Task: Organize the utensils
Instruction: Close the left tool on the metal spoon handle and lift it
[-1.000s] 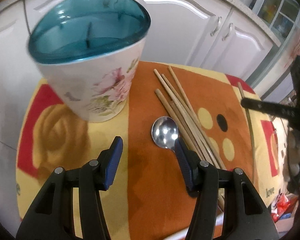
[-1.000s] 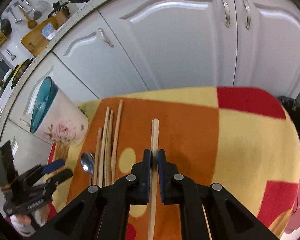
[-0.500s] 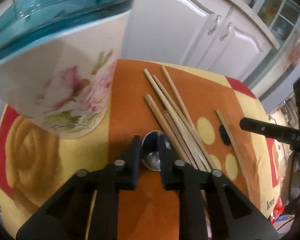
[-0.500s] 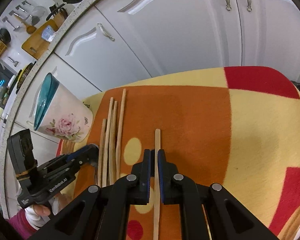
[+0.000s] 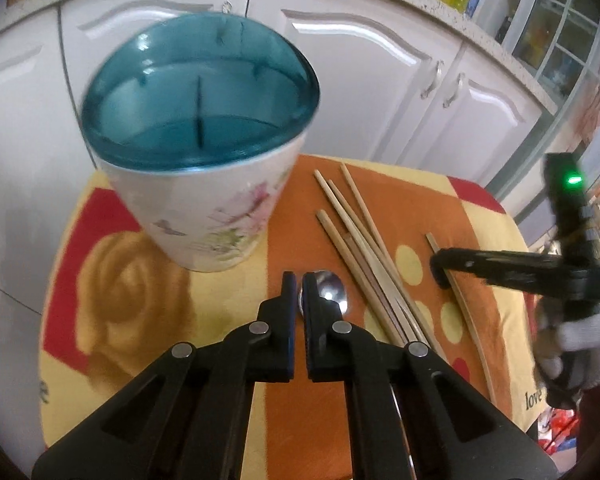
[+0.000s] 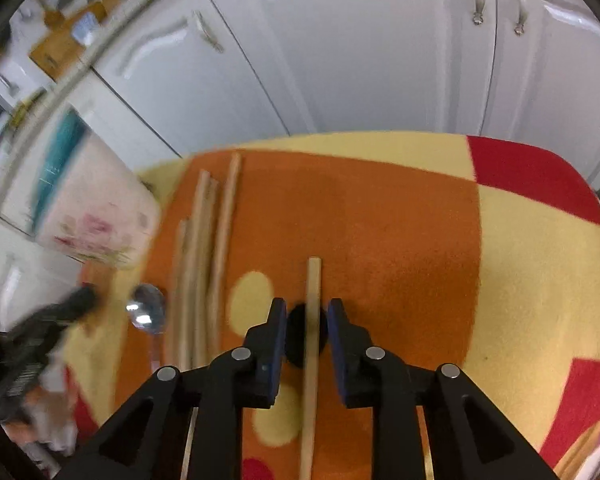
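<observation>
The left hand-held gripper (image 5: 298, 280) has gone from wide open a second ago to clenched, its jaws now nearly meeting at the near rim of the spoon (image 5: 332, 294). The spoon bowl shows just to the right of the jaws, so whether the pads pinch its edge or have closed beside it cannot be told from here. The spoon lies on the orange part of the cloth (image 5: 400, 208) that covers the worktop, just in front of the holder (image 5: 204, 152) and beside the bundle of 4 chopsticks (image 5: 360, 232).

The right hand-held gripper (image 6: 306, 310) has done the opposite: a second ago it was clamped on a lone chopstick (image 6: 313, 280), and now its jaws are opening, with that chopstick lying between them on the cloth and neither pad pressing it (released, then, and set down apart from the bundle).

For the task, this reads as a hand-over of effort: the lone chopstick is placed, and the spoon is the next thing to go, probably into the holder, which looks empty. If the left pads missed the rim, a second try is needed.
</observation>
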`<state>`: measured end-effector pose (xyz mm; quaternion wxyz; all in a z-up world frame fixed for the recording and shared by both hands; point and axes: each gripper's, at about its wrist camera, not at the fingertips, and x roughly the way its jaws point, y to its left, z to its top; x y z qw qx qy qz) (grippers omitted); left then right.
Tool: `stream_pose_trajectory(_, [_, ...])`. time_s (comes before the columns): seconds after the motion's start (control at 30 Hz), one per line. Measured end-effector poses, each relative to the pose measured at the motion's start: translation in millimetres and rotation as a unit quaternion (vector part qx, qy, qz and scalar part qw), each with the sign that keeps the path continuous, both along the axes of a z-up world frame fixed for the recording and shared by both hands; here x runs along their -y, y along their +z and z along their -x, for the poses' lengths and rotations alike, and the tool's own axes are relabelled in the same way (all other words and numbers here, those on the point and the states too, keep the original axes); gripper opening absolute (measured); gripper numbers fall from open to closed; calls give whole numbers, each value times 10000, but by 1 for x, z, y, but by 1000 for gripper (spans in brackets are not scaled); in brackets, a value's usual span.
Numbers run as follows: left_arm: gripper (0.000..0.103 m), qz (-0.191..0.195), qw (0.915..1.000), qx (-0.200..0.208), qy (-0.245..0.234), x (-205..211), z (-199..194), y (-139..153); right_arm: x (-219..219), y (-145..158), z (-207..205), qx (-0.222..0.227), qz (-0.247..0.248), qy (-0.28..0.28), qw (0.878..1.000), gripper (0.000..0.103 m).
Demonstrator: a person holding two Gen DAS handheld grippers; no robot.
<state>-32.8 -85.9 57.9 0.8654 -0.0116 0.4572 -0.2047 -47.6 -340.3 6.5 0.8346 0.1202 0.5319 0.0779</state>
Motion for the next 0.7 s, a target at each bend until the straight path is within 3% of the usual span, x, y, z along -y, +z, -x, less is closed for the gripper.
stream_pose_trajectory(0.07, [2, -18, 10000, -25, 59, -4, -2, -1, -5, -1, -1, -47, 34, 114, 9999, 6])
stream_pose_trajectory(0.23, [4, 105, 9992, -360, 148, -8, -4, -15, 2, 14, 17, 193, -97, 166, 9996, 6])
stream_pose_trajectory(0.27, [12, 130, 9991, -389, 123, -5, -5, -17, 6, 17, 22, 232, -141, 138, 9995, 6])
stream_pose_trajectory(0.3, [30, 158, 9990, -402, 72, -1, -7, -20, 10, 19, 25, 267, -166, 106, 9995, 6])
stream_pose_trajectory(0.37, [49, 207, 9989, -418, 9, 5, -9, -25, 18, 23, 32, 305, -263, 38, 9992, 5])
stream_pose_trajectory(0.5, [47, 122, 9987, -500, -25, 16, -18, -39, 26, 27, 39, 327, -418, -80, 9986, 5])
stream_pose_trajectory(0.53, [42, 107, 9985, -541, -61, 20, -21, -43, 26, 28, 40, 328, -448, -93, 9984, 5])
stream_pose_trajectory(0.6, [12, 8, 9990, -437, -98, 22, -22, -45, 25, 30, 42, 339, -485, -95, 9982, 5])
stream_pose_trajectory(0.7, [7, 65, 9986, -497, -182, 22, -23, -44, 24, 36, 44, 437, -610, -122, 9971, 5])
